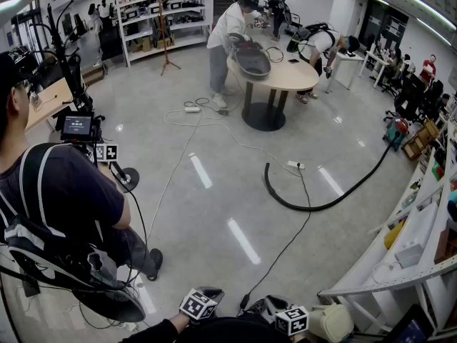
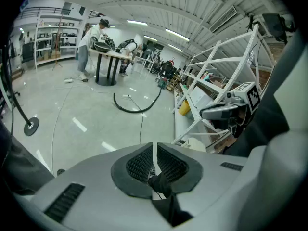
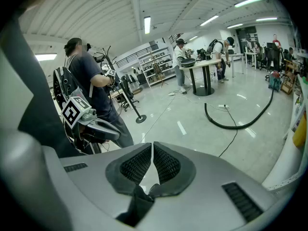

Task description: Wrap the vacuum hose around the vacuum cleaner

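Glossy floor (image 1: pixel 207 220), black hose (image 1: pixel 314 209), far end indistinct, left gripper (image 2: pixel 154 159), right gripper (image 3: pixel 152 158) — jaws pressed together, empty

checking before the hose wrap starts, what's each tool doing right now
Left tool: closed, nothing between its jaws.
Right tool: closed, nothing between its jaws.

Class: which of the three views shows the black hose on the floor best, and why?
The head view: from above, the hose runs as one long, unbroken curve across the floor. The left gripper view shows the hose small and flattened; the right gripper view shows the hose larger, but from a low angle.
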{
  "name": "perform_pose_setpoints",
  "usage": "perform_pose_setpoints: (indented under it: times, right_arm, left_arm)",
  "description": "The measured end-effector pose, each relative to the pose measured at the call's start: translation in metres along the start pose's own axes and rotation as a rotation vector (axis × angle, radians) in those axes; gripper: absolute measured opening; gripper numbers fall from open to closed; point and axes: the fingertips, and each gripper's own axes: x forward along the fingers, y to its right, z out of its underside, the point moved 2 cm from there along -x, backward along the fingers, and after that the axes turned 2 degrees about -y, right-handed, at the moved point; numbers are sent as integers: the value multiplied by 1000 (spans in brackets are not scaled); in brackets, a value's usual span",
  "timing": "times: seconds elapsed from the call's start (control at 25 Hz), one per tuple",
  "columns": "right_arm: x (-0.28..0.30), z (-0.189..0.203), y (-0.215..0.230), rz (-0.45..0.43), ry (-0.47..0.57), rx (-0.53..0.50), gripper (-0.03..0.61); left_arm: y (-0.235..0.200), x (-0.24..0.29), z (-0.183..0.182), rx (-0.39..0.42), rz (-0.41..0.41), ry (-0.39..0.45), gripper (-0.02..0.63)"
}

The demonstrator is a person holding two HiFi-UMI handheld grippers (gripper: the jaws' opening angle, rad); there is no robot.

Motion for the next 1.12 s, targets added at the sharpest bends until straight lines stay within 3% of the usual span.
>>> perform_pose_setpoints:
  times: [0.4,0.6,0.8,1.12]
  right_arm:
    - [-44,8,123,26,16,46,28]
    - [-60,-16,150,-40,158,96,28]
    - [-58,-23,174,-36,187,83,28]
    - [-26,-62,202,-7,165,76,29]
  left_arm:
    - [76,90,-86,74,19,-10,41]
    - [103,110,-121,131,16,1,42]
    - [107,120,-135,106,15,-8,43]
    - [69,149,-192,97,55,-12,43]
